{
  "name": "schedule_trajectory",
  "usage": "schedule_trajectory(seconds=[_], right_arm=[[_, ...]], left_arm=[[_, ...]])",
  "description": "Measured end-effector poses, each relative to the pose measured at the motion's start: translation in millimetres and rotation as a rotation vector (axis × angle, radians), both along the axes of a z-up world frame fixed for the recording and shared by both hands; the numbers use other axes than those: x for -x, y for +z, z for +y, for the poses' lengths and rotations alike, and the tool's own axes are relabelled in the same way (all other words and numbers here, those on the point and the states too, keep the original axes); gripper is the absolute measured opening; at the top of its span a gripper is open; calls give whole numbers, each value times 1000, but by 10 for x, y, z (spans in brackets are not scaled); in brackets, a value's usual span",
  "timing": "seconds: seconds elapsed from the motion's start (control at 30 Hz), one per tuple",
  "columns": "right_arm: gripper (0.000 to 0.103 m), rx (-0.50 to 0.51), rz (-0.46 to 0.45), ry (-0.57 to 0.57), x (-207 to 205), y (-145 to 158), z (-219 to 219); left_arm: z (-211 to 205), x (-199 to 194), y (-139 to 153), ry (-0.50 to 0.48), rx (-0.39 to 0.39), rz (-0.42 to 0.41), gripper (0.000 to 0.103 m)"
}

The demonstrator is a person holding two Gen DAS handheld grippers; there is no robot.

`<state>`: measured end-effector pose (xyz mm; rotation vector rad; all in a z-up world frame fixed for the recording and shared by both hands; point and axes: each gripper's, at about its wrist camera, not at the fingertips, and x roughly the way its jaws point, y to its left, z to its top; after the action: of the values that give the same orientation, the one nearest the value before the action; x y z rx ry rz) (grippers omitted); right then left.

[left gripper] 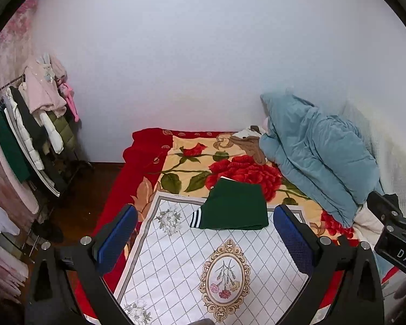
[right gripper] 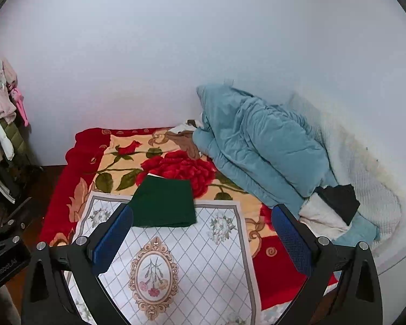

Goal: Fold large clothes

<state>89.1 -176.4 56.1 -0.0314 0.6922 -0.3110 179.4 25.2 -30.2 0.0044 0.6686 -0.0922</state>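
The green garment (left gripper: 234,207) lies folded on the mat (left gripper: 176,265), ahead of both grippers; left gripper (left gripper: 205,241) and right gripper (right gripper: 203,241) gape empty, neither clearly nearer.

white mat (left gripper: 176,265): near end runs off the bottom edge | green garment (left gripper: 235,208): stripes only peek out left | clothes rack (left gripper: 27,135): cut off left, kinda blurry

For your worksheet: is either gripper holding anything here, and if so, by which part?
Nothing is held. The left gripper and right gripper are both open, above the bed; the folded dark green garment lies untouched.
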Motion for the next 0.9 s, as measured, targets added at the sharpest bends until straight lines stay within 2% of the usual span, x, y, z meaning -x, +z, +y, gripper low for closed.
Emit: schedule_trajectory(seconds=[0.27,0.9], right_arm=[[103,-10,-17,35,140,97,14],[103,-40,15,61,118,-3,-129]], left_arm=[[-38,113,56,18,-1,-17,103],[-151,279,120,24,-15,-12,103]])
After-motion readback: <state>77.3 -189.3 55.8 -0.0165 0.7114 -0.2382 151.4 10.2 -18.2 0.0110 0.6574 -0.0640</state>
